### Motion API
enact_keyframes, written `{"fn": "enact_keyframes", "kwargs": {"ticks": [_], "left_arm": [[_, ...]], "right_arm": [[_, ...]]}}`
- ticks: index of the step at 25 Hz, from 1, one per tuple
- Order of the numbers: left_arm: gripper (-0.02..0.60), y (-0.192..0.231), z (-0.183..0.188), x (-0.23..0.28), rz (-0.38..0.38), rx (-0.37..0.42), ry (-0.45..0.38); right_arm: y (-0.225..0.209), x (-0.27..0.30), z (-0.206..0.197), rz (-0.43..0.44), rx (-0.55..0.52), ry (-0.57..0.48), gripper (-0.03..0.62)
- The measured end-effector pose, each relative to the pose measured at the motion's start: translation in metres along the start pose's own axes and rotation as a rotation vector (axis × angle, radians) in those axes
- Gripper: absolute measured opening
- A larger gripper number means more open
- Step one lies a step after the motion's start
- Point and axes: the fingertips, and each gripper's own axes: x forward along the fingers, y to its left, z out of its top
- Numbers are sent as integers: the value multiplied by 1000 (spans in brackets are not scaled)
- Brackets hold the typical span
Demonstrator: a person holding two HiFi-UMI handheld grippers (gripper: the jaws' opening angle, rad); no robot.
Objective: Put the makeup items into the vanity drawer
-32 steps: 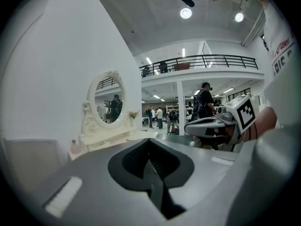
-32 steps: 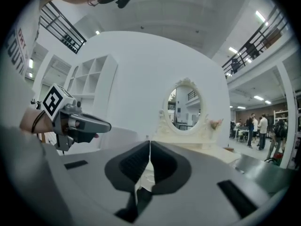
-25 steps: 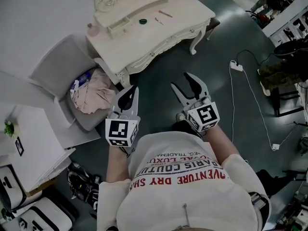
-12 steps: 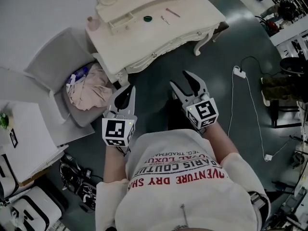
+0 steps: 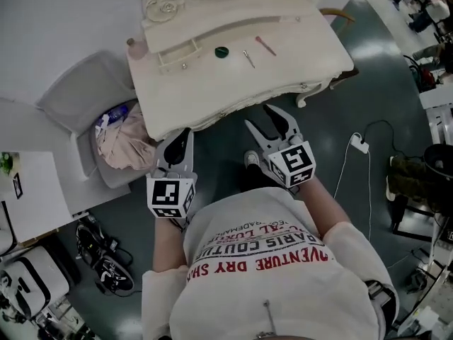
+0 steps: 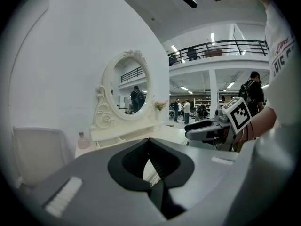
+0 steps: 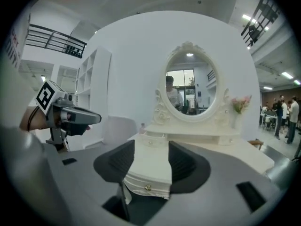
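The cream vanity stands ahead. On its top lie a round green item, a thin stick and a pink-tipped stick. A small drawer unit sits at the back left of the top. My left gripper hovers at the vanity's front edge, jaws shut with nothing between them; in the left gripper view the left gripper's tips meet. My right gripper is open and empty, also near the front edge. In the right gripper view the right gripper frames the front drawer's knob.
A grey chair with a heap of clothes stands left of the vanity. A pink bottle sits on the vanity's left corner, under the oval mirror. A power strip with its cable lies on the floor at the right, shoes at the lower left.
The person has stepped toward the vanity. Both grippers have moved forward and now reach its front edge. Their jaws look unchanged.
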Motion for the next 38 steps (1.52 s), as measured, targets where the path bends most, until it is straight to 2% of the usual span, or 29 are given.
{"fn": "enact_keyframes", "kwargs": {"ticks": [7,12,15,21,29,38], "left_arm": [[11,-7,17,78,97,-14,8],[11,5,18,113,172,-68,0],[11,10,18,133,180,-88,2],[11,37,7,169,166,-113,12],[11,78,-9,218,106,-131,60],[11,109,-36,238,74,-162,121]], "right_arm": [[-83,51,-4,113,-25,60,206],[-117,88,-12,177,-60,123,206],[-134,108,-18,193,-60,159,206],[-160,156,-40,177,-29,255,206],[-188,210,-77,135,-9,415,206],[-209,256,-126,44,53,591,174]]}}
